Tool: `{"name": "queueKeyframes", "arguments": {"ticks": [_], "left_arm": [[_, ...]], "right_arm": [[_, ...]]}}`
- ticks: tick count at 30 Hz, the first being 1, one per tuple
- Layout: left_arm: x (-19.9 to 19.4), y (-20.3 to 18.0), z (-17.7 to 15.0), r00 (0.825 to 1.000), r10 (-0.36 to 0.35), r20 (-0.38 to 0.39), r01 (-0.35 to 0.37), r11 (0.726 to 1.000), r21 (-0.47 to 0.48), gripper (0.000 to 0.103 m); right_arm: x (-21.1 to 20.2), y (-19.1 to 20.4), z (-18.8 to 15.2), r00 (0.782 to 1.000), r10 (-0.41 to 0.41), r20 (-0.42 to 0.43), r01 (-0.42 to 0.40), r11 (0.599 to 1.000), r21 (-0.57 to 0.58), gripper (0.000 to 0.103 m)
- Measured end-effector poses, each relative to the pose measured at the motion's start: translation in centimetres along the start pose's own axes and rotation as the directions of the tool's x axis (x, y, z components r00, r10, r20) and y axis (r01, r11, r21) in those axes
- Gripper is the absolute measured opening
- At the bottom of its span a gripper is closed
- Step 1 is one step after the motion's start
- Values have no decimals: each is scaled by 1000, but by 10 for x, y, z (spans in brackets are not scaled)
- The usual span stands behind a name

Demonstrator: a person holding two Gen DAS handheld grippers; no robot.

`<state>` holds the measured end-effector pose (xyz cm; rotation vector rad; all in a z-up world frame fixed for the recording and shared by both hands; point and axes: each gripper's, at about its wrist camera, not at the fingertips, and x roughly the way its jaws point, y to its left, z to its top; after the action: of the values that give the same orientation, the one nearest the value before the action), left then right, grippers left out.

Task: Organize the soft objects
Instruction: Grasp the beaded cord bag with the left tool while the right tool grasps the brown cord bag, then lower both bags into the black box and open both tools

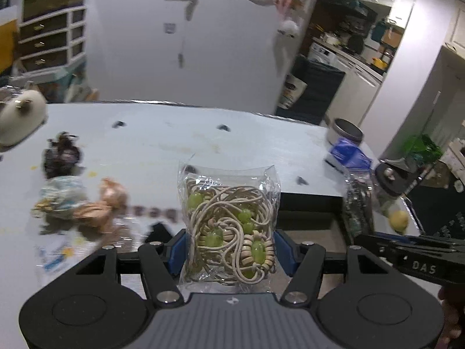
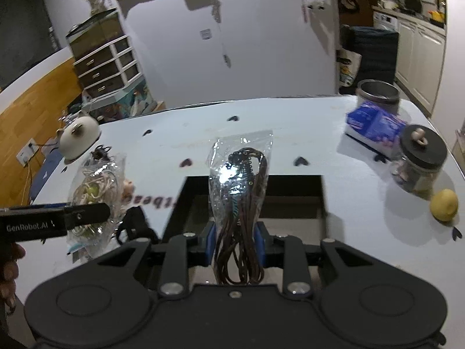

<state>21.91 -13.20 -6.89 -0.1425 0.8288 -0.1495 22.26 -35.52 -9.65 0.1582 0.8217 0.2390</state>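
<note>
Your left tongs (image 1: pixel 229 247) are clamped on a clear packet of cream cord and green beads (image 1: pixel 229 224); the blue pads press its two sides and the packet stands upright between them, its top edge rising above the fingertips. Your right tongs (image 2: pixel 236 241) are clamped on a narrower clear packet of dark brown cord (image 2: pixel 239 203), also upright, with glare on the plastic near its middle.

Directly beyond and below both pairs of tongs sits a black open tray (image 2: pixel 290 203) on the pale worktop (image 1: pixel 162 145); both packets are held above its near part, not resting in it.

To the left of your left tongs lie more soft things on the worktop: a peach fabric bundle (image 1: pixel 107 203) touching a pale blue-patterned bundle (image 1: pixel 62 192), and just past them a dark bundle (image 1: pixel 62 155). They are blurred, so what they are exactly is hard to tell. Farther left stands a cream rounded ornament (image 1: pixel 20 116).

To the right of your right tongs you have a yellow lemon (image 2: pixel 444 205) near the worktop edge, a glass jar with a black lid (image 2: pixel 420 161) just behind it, a blue packet (image 2: pixel 375 123) beyond that, and a metal tin (image 2: pixel 377 94) at the far corner.
</note>
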Motion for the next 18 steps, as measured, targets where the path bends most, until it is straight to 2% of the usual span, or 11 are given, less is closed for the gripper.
{"name": "queueKeyframes", "arguments": {"ticks": [6,10,14,18], "left_arm": [[37,-40,7,993,-67,-96,68,998,8,62],[65,-53,7,974,-119,-193,115,993,-32,62],[87,-57,3,956,-139,-259,121,989,-83,62],[97,-56,1,948,-143,-286,111,986,-125,62]], "right_arm": [[7,-34,-2,999,-14,-49,17,997,70,29],[14,-48,-3,996,-7,-84,15,996,91,29],[25,-52,-1,993,16,-114,-5,996,92,29],[34,-58,0,991,33,-126,-18,993,115,34]]}}
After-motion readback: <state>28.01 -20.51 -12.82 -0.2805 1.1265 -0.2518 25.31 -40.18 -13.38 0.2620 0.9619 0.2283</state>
